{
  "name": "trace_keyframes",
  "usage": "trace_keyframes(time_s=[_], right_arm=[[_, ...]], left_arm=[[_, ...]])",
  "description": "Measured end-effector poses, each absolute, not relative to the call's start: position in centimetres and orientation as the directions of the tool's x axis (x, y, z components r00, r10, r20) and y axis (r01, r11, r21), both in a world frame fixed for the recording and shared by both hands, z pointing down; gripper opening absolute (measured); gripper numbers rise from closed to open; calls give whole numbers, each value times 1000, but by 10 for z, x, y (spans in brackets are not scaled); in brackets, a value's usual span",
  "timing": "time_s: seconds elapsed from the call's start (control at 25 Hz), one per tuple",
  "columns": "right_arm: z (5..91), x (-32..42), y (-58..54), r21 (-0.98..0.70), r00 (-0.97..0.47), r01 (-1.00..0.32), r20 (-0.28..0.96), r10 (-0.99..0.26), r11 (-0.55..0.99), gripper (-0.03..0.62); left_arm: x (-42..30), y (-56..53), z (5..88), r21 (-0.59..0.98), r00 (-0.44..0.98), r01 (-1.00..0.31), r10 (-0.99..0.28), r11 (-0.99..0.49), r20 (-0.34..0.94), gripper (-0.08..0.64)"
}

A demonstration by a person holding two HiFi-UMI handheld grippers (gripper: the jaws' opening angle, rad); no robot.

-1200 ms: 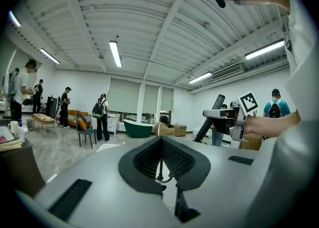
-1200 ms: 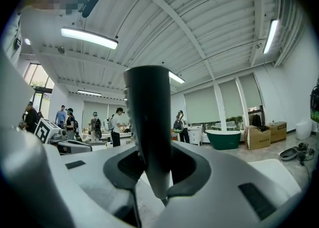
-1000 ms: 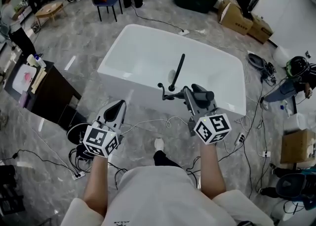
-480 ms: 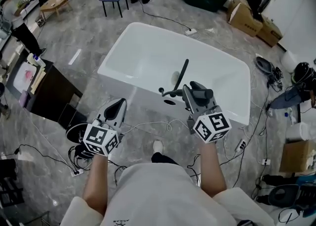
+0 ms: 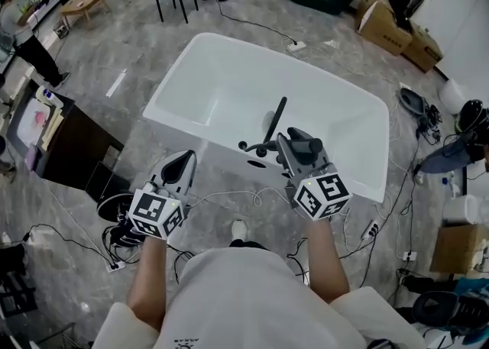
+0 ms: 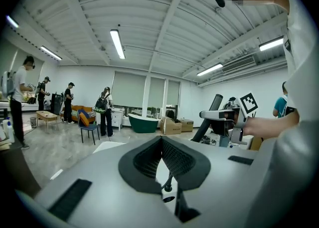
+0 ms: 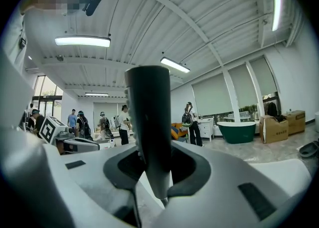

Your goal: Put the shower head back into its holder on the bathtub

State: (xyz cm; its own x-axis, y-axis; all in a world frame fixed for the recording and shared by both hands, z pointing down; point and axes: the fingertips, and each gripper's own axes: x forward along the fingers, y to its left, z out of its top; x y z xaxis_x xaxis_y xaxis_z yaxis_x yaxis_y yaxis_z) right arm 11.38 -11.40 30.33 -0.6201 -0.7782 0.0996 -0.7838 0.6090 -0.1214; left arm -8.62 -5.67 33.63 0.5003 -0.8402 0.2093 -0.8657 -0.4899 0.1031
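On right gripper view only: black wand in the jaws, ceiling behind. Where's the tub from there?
Observer: Just ahead. In the head view the right gripper, shut on the black shower head wand by its lower part, lines up with the near rim of the white bathtub.
Operator: Holder visible?
Observer: A dark oval opening in that rim lies just left of the right gripper. I can't confirm it is the holder.
Operator: Left gripper?
Observer: The left gripper has its jaws together with nothing between them, over the grey floor, short of the tub.
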Motion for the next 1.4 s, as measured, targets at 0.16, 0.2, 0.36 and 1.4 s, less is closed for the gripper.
trace_keyframes(time_s=[0.16,0.2,0.36,1.4], right_arm=[[315,116,-132,-129,-644,-764,118,-756,632,122],[318,118,-136,-129,-649,-760,120,-751,637,122],[326,120,-152,-138,-667,-745,128,-734,653,121],[364,102,-204,-151,-644,-765,219,-733,626,122]], left_arm=[[-77,-76,340,95,486,-874,-846,-477,218,11],[-75,-79,342,95,482,-876,-848,-473,220,11],[-70,-92,349,94,463,-886,-855,-454,234,11],[-73,-154,379,136,518,-854,-800,-502,304,11]])
